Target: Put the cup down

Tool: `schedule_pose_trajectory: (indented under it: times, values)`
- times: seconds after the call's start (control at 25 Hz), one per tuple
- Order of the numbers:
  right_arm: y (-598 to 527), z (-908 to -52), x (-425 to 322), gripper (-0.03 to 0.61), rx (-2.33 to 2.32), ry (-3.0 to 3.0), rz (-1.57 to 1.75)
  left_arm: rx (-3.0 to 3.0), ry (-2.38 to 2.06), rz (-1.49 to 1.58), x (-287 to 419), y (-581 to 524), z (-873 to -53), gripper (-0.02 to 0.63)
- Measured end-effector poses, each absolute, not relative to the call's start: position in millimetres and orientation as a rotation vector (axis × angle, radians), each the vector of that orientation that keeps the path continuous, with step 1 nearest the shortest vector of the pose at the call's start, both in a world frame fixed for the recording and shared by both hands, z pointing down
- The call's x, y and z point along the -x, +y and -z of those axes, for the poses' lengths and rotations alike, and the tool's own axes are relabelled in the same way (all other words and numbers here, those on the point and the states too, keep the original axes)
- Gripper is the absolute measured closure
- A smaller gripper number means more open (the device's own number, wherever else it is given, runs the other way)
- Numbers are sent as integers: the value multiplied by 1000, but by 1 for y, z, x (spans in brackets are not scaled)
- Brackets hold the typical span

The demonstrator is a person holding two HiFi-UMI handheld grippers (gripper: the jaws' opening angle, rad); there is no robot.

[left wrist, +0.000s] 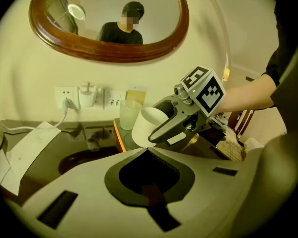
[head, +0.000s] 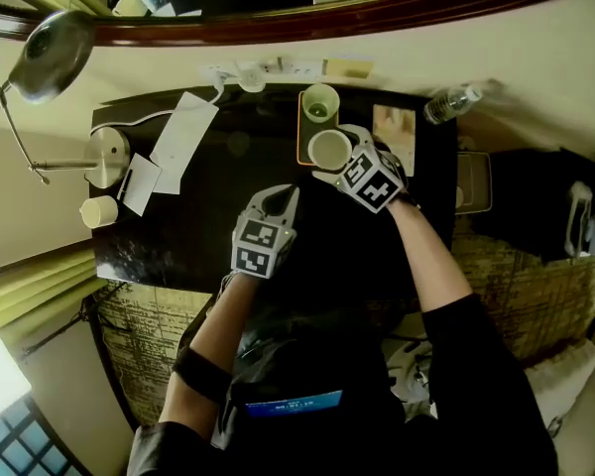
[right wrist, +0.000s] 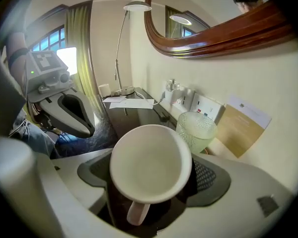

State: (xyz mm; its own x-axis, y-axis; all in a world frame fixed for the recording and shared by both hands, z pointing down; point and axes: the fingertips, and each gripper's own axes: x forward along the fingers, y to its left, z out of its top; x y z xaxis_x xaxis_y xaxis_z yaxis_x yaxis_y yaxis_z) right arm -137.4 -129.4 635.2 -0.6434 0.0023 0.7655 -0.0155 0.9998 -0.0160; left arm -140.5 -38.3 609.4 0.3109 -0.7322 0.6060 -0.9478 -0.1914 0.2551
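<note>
My right claw [head: 335,157] grasps the tilted cup [right wrist: 151,157]. Lowered like this, it risks clipping the adjacent glass [right wrist: 196,130].

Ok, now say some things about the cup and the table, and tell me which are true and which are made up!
1. The right hand-held gripper holds a white cup. True.
2. The left hand-held gripper holds the glass. False: it is shut and empty; the glass stands on the tray.
3. The cup is full of water. False: it is empty.
4. A lamp stands on the table. True.
</note>
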Motion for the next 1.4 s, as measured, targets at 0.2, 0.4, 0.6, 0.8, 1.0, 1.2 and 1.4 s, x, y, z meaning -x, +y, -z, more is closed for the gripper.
schedule_pose_trajectory:
  times: [0.2, 0.4, 0.6, 0.8, 1.0, 1.2, 1.4]
  values:
    - [-134, -642, 151, 140, 8, -2262, -30, -1968, -1505, -456, 147, -35, -611, 614]
    - [-137, -650, 156, 140, 2, -2251, -40, -1947, -1524, -447, 154, -31, -612, 614]
    - [-136, -653, 162, 138, -11, -2266, -49, -1934, -1538, -448, 160, -27, -614, 614]
    - [-138, -653, 161, 130, -34, -2284, -83, -1925, -1547, -443, 163, -26, -614, 614]
    - [-142, -651, 162, 100, -70, -2298, -74, -1923, -1548, -442, 163, -25, -614, 614]
    - [-146, -640, 160, 100, -123, -2318, -74, -1928, -1554, -446, 164, -23, -609, 614]
    - [-153, -611, 147, 100, -236, -2373, -128, -1951, -1567, -449, 166, -22, -593, 614]
